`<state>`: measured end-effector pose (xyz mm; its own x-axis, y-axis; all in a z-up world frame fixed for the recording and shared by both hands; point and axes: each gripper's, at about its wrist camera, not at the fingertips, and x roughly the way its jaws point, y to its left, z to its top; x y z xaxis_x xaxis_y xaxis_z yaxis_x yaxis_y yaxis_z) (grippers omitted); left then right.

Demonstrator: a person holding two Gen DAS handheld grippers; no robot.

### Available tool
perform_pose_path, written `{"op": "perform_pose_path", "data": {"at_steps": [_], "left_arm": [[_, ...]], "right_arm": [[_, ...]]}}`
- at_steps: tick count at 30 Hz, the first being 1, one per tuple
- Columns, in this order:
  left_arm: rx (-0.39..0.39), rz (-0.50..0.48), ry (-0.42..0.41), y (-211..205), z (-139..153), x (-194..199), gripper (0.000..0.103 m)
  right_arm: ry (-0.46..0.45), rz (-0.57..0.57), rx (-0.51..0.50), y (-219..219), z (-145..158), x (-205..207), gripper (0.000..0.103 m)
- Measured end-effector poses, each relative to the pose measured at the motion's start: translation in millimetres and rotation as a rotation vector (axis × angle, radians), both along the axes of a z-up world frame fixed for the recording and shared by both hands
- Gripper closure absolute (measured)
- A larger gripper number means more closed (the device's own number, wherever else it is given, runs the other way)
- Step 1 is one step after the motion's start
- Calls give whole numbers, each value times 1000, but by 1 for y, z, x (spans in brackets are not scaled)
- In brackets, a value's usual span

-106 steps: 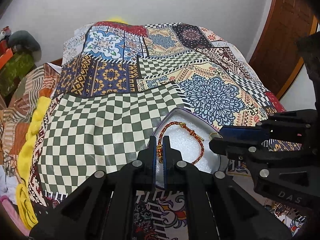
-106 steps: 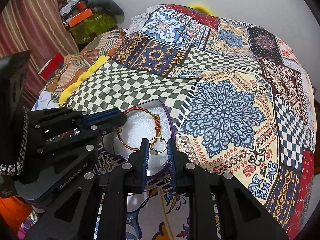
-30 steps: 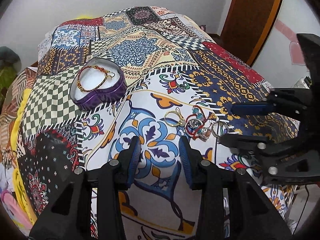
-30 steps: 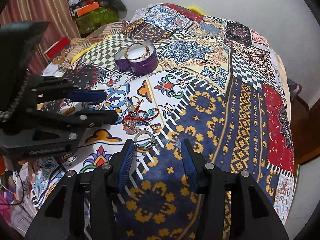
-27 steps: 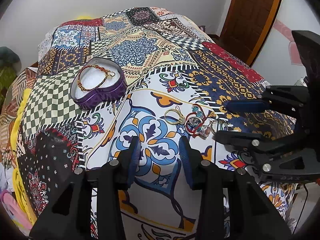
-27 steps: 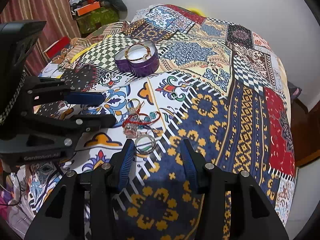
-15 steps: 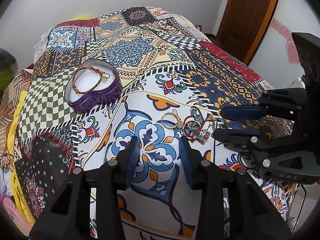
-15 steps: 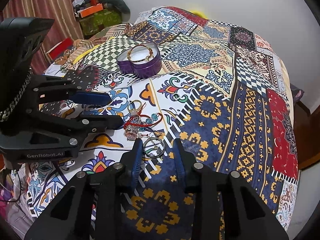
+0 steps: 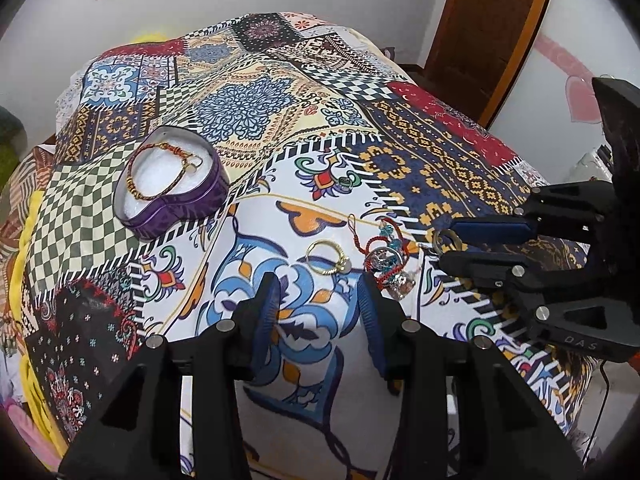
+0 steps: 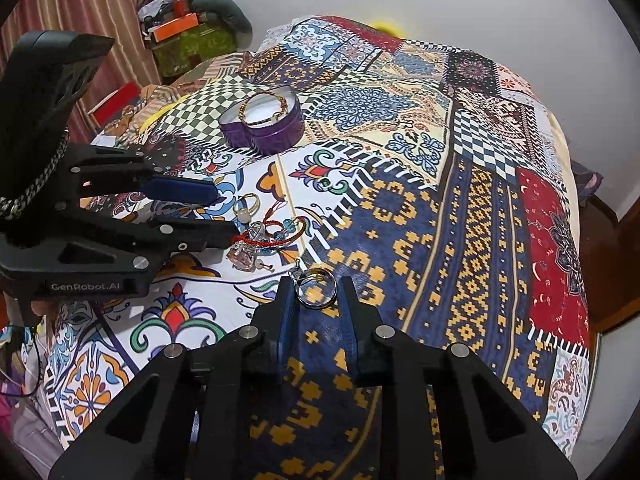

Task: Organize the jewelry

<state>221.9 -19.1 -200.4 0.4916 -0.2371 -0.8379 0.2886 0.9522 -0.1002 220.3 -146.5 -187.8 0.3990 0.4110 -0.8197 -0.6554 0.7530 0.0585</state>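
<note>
The right gripper (image 10: 315, 294) is sitting with its fingers narrowly parted around a silver ring (image 10: 316, 291) lying on the patchwork bedspread (image 10: 460, 208), not visibly clamping it. The left gripper (image 9: 318, 300) is hovering wide open and empty, near a gold ring (image 9: 326, 257) and a tangle of red bracelets (image 9: 386, 254). The purple heart-shaped box (image 9: 176, 186), far left, is holding a braided bracelet (image 9: 160, 174).

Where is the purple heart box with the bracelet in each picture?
Left wrist view: the purple heart-shaped box sits upper left on the green checkered patch, a bracelet inside.
Right wrist view: the same box is upper middle, far beyond the right gripper.
Shared landmark: the red cord jewelry tangle on the white flowered patch, nearer the cameras than the box.
</note>
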Motion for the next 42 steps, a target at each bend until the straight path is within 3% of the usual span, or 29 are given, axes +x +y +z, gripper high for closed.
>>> {"op": "perform_pose_path", "data": {"at_steps": [18, 19, 21, 24, 29, 42], "left_arm": [[-53, -61, -7, -25, 20, -19, 65], [-52, -70, -7, -28, 19, -18, 67], [-36, -83, 4, -36, 15, -16, 82], [-17, -70, 12, -41, 6, -12, 91], [-55, -37, 6, -34, 8, -12, 93], [-64, 21, -37, -1, 28, -34, 93]], "right_arm": [[5, -37, 32, -17, -2, 2, 83], [6, -38, 34, -17, -2, 2, 83], [8, -41, 38, -18, -2, 2, 83], [9, -43, 36, -19, -2, 1, 83], [8, -51, 37, -22, 1, -2, 83], [-32, -74, 55, -25, 27, -6, 83]]}}
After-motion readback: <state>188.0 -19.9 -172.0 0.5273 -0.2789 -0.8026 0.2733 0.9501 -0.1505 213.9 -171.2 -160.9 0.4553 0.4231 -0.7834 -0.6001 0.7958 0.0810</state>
